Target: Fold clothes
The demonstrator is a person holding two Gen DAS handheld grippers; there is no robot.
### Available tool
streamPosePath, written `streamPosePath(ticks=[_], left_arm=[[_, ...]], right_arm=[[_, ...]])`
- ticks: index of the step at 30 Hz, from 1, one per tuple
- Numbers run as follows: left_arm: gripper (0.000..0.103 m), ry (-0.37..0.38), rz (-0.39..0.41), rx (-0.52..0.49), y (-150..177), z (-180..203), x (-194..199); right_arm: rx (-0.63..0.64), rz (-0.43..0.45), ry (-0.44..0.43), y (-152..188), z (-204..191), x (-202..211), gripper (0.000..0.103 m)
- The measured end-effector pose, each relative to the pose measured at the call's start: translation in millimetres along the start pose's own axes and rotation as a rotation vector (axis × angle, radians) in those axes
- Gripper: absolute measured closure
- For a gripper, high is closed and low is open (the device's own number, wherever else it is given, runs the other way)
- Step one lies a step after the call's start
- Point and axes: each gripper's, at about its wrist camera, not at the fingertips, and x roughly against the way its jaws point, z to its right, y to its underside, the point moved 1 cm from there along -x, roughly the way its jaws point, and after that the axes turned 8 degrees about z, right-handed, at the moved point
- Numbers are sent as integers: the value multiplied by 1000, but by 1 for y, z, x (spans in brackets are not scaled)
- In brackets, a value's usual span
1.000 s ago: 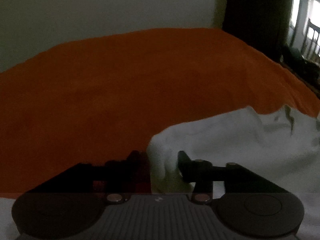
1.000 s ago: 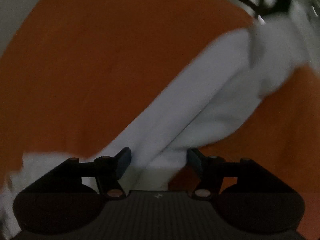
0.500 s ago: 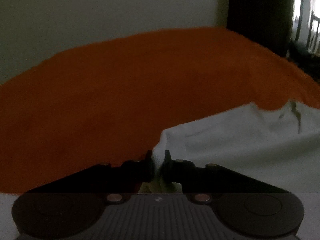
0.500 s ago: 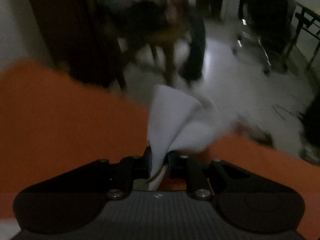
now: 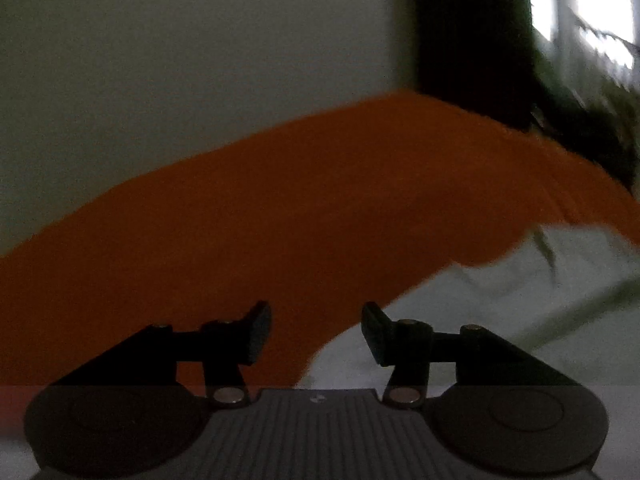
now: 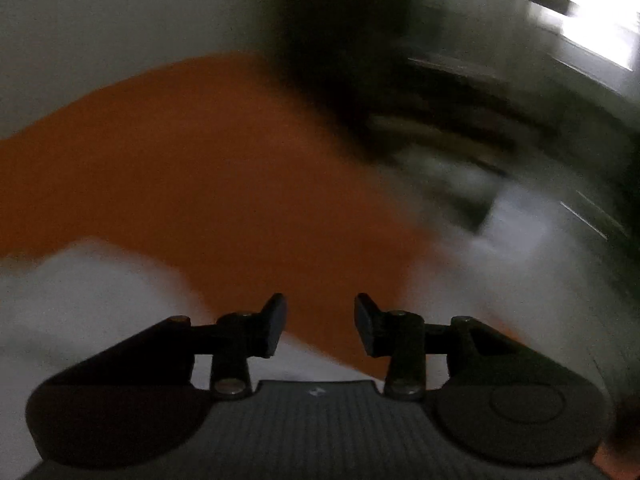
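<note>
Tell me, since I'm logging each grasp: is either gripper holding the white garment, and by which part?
Neither. The left gripper and right gripper have just been opening, nothing between the jaws; the white garment lies on the orange cover.

A dim room in a home, by the look of it a bedroom. A broad soft surface under an orange cover [image 5: 320, 208] fills the near and middle ground like a bed, with a white garment [image 5: 500, 292] lying on it at the near right. Behind it stands a plain pale wall [image 5: 180, 60], and at the far right a bright window [image 5: 592, 12] beside dark, blurred furniture [image 6: 440, 112].
</note>
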Motion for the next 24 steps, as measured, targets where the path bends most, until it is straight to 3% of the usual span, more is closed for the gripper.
streamPosePath(ticks=[2, 3, 5, 6, 9, 11, 12, 13, 15, 17, 21, 24], left_arm=[[70, 39, -66, -93, -5, 16, -35], [71, 56, -98, -129, -5, 23, -51], [71, 83, -125, -164, -5, 29, -72], [71, 94, -135, -173, -6, 31, -76], [65, 117, -156, -214, 9, 31, -89], [66, 172, -189, -240, 17, 35, -97], [79, 202, -206, -251, 21, 37, -99], [98, 220, -200, -269, 23, 41, -99], [102, 225, -142, -285, 21, 46, -93], [102, 192, -30, -258, 12, 43, -78], [102, 2, 143, -63, -23, 10, -65], [101, -178, 88, 24, -38, -9, -95]], right_arm=[[271, 22, -304, -15, -57, -38, 61], [409, -1, -362, -16, -85, -62, 61], [662, -30, -414, -10, -133, -107, 61], [760, -50, -397, -3, -145, -130, 61], [917, -70, -357, 15, -156, -172, 56], [910, -118, -394, 15, -152, -189, 61], [851, -152, -426, 11, -146, -194, 71], [794, -181, -457, 6, -141, -199, 96], [730, -164, -481, 0, -132, -193, 96], [729, -13, -432, -4, -127, -169, 97], [544, 243, -258, -27, -94, -154, 96], [551, 176, -193, -31, -103, -187, 93]])
